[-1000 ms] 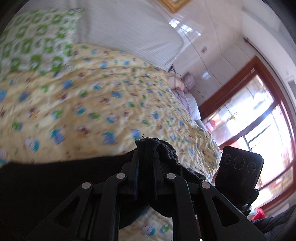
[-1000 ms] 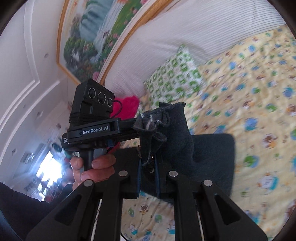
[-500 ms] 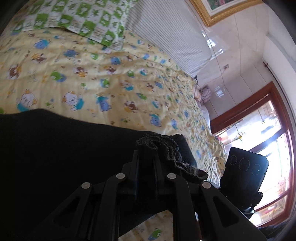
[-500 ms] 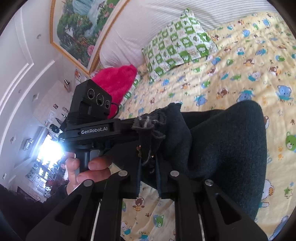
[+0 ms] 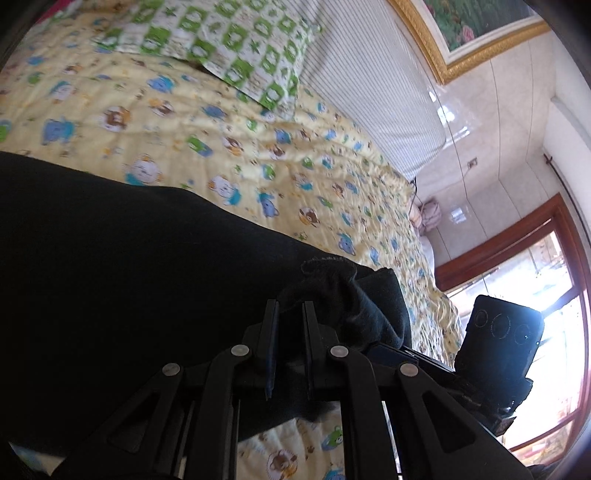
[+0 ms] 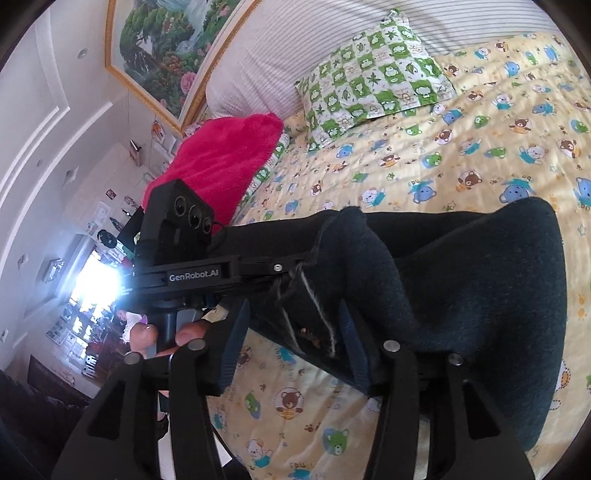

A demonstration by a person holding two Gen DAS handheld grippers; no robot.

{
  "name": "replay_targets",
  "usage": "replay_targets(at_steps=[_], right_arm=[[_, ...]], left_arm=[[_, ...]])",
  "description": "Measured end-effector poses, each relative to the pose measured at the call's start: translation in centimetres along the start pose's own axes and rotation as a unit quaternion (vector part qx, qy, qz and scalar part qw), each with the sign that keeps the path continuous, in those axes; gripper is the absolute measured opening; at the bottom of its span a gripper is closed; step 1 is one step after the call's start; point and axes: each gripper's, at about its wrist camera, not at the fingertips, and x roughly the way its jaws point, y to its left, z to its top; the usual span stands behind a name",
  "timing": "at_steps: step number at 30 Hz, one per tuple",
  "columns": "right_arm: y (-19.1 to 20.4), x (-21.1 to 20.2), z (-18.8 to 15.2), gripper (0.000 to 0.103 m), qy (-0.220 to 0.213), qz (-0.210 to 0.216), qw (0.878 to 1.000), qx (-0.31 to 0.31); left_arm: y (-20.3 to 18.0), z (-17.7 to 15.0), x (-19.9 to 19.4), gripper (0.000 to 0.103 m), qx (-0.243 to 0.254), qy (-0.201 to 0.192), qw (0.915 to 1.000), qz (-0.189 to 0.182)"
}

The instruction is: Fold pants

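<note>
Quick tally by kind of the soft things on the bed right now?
Dark pants: 1
Green checked pillow: 1
Pink fluffy cushion: 1
Yellow cartoon-print cover: 1
Total: 4

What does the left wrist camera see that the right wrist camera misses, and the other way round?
Only the left wrist view shows the red-framed window and the right tool's camera block beside it. Only the right wrist view shows the bright pink cushion, the person's fingers on the left tool's handle, and the GenRobot.AI label. Both show the dark pants on the yellow cartoon bedspread, the green checked pillow, the gold-framed painting and the striped headboard.
</note>
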Motion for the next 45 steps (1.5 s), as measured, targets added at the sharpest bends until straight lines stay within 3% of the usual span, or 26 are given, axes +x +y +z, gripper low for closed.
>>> replay_targets(at_steps=[7, 16, 21, 23, 25, 26, 35, 37, 45], right_arm=[[1.4, -0.5, 0.2, 0.052, -0.014, 0.008, 1.0, -0.005], [2.9, 0.1, 0.2, 0.052, -0.01, 0.011, 1.0, -0.021], [3.4, 1.0, 0.2, 0.052, 0.0, 0.011, 0.999, -0.031], [3.6, 1.2, 0.2, 0.053, 0.002, 0.01, 0.999, -0.033], [3.6, 1.4, 0.2, 0.06, 0.003, 0.012, 0.999, -0.034], [3.7, 1.5, 0.3, 0.063, 0.003, 0.011, 0.999, -0.037], [4.7, 2.8, 2.1, 0.063, 0.01, 0.014, 0.998, -0.058], [4.9, 3.4, 2.5, 0.063, 0.015, 0.016, 0.998, -0.061], [6.3, 5.4, 3.4, 0.067, 0.04, 0.021, 0.996, -0.076]], left_arm=[[0.8, -1.2, -2.5, 0.01, -0.007, -0.024, 0.9992, 0.03], [2.4, -3.1, -5.1, 0.01, -0.034, -0.044, 0.9977, 0.039], [2.9, -3.7, -7.0, 0.015, -0.036, -0.065, 0.9959, 0.051], [3.1, -3.9, -7.9, 0.027, -0.042, -0.076, 0.9944, 0.06], [3.3, -4.2, -8.9, 0.046, -0.048, -0.09, 0.9922, 0.071], [3.3, -4.4, -9.5, 0.048, -0.048, -0.097, 0.9912, 0.076], [4.4, -6.3, -13.5, 0.048, -0.075, -0.131, 0.9842, 0.092], [4.9, -6.6, -14.2, 0.054, -0.083, -0.137, 0.9824, 0.096], [6.4, -8.0, -16.2, 0.058, -0.111, -0.158, 0.9744, 0.116]])
